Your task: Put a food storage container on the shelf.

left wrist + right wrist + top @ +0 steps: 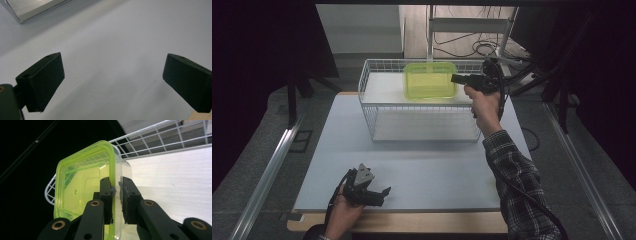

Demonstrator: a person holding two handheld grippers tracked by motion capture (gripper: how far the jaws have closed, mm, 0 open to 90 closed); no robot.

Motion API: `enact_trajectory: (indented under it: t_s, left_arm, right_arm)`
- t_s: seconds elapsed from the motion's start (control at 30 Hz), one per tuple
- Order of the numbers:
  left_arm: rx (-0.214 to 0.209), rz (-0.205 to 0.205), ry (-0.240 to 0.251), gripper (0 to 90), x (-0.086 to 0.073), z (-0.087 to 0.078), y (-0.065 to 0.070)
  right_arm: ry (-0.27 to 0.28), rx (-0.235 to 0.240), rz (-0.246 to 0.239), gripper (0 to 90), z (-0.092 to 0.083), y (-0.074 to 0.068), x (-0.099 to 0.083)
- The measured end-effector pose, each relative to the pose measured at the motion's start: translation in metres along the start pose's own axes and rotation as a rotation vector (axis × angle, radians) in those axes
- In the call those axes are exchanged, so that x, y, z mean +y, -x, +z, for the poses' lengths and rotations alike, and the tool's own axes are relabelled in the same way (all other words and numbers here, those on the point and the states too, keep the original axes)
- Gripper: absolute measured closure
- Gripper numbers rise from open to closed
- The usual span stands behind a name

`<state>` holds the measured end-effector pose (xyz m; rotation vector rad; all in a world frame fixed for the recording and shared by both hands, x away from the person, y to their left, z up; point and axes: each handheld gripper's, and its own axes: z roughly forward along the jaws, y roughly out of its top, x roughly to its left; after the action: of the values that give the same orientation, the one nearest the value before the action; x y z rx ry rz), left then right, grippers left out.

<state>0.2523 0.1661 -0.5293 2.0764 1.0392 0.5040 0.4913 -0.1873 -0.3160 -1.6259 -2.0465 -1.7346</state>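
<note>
The right gripper (116,195) has its two black jaws pinched tight on the rim of the green box (82,192). One jaw is inside the box and the other jaw is outside it, with the thin wall squeezed between them. The box is see-through, with a bright green edge. From the high view, the green box (430,80) hangs off the tip of the right gripper (457,78), over the top of the white wire basket (369,107).

The left gripper (384,192) rests low at the near edge of the table (437,175). Its jaws stand wide apart and nothing is between them, just bare table under them.

Here is what could go wrong. The jaws hold only a small bit of the rim, on one side. All the rest of the box sticks out past the jaws, so its weight pulls down on that one spot. The box could tip or swing and slide out of the jaws. The plastic looks smooth and bendy, so a quick move could make it slip.

The box could also bump the wire rim of the basket on the way down. A bump could knock it loose, or leave it sitting crooked on the wires instead of flat inside.
</note>
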Motion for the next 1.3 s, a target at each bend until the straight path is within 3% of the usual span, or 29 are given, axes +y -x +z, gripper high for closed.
enact_trajectory:
  t_s: [0.33, 0.67, 0.93, 1.03, 1.17, 1.3]
  left_arm:
    - [0.000, 0.003, -0.003, 3.9, 0.000, 0.000, 0.000]
    - [0.000, 0.010, -0.005, 3.9, 0.000, 0.000, 0.000]
    - [-0.003, 0.011, -0.008, 3.9, 0.000, 0.001, 0.000]
    - [-0.012, 0.002, 0.007, 3.9, 0.000, 0.000, -0.001]
    - [-0.012, -0.022, 0.019, 3.4, 0.000, -0.002, -0.002]
    - [-0.013, -0.032, 0.047, 2.4, -0.002, -0.002, -0.005]
  right_arm:
    - [0.000, -0.047, -0.009, 75.8, 0.006, 0.001, 0.001]
    - [-0.023, -0.141, -0.096, 69.0, 0.014, -0.001, 0.005]
    - [-0.036, -0.174, -0.131, 59.7, 0.020, 0.001, 0.007]
    - [-0.045, -0.217, -0.197, 55.3, 0.021, -0.004, 0.008]
    - [-0.034, -0.219, -0.223, 46.6, 0.018, -0.007, 0.008]
    - [-0.034, -0.183, -0.231, 39.2, 0.014, -0.008, 0.007]
